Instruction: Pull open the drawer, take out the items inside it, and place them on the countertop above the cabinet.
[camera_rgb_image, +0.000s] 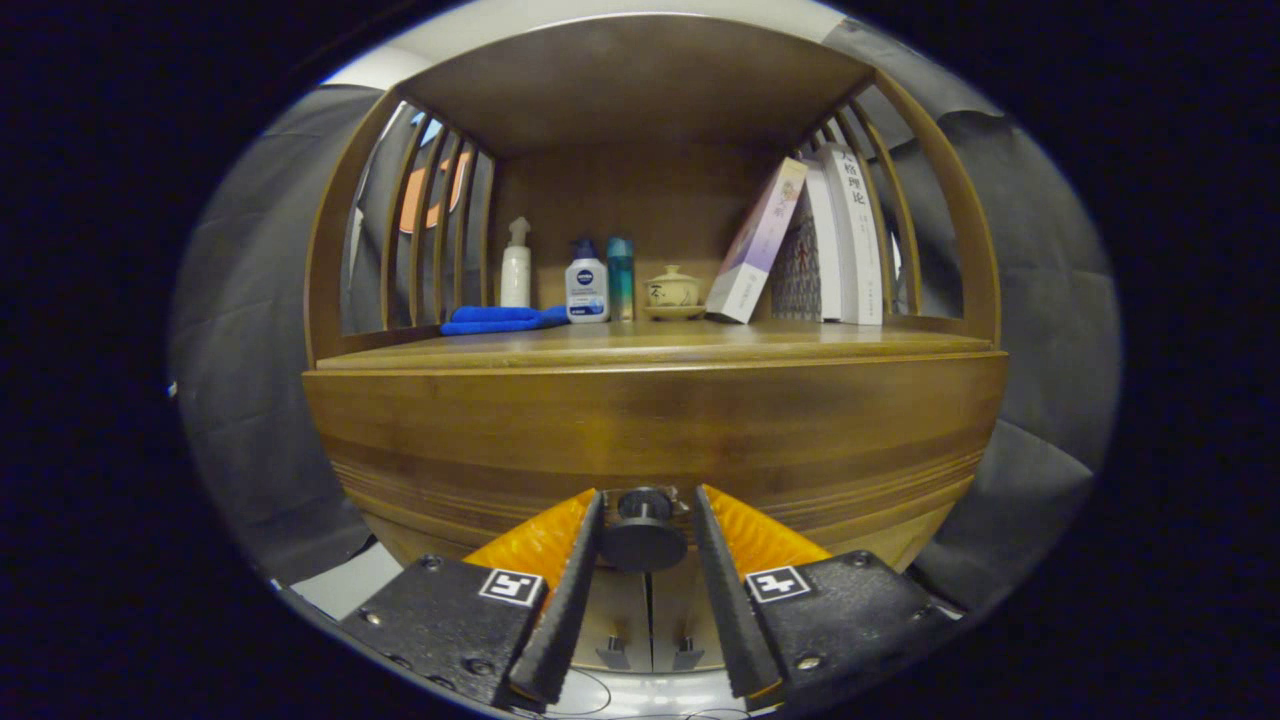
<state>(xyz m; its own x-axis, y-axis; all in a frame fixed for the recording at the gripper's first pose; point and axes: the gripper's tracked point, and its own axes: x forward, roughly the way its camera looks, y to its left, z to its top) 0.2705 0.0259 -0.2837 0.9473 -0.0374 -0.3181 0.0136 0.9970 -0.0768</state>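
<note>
Two black ribbed fingers (570, 590) with orange backs frame what we see of our gripper (645, 510), and between their tips sits the round black knob (643, 535) of the drawer (650, 430). We hold the tongs partly spread, the gap only a little wider than the knob; the tips stand just beside it on either side, but we cannot tell whether both press on it. Each finger mount is matte black with a square printed marker and small screws.

Our drawer front is a broad band of glossy brown wood with fine horizontal grooves along its lower part, and it looks closed, flush under the counter (650, 350). Below the knob we see the seam of two lower cabinet doors (648, 620) with small dark handles.

On the counter, smooth wood with slatted sides and a wooden roof above, things stand along the back edge. Toward the back left corner lies a folded blue cloth (495, 319), with a white pump bottle (515, 266) behind it, then a white bottle with a blue cap (586, 283) and a slim teal can (620, 279). Near the middle of the back edge sits a pale lidded tea bowl (671, 292) on a saucer. Toward the back right corner several books (820, 240) stand, one leaning against the others.
</note>
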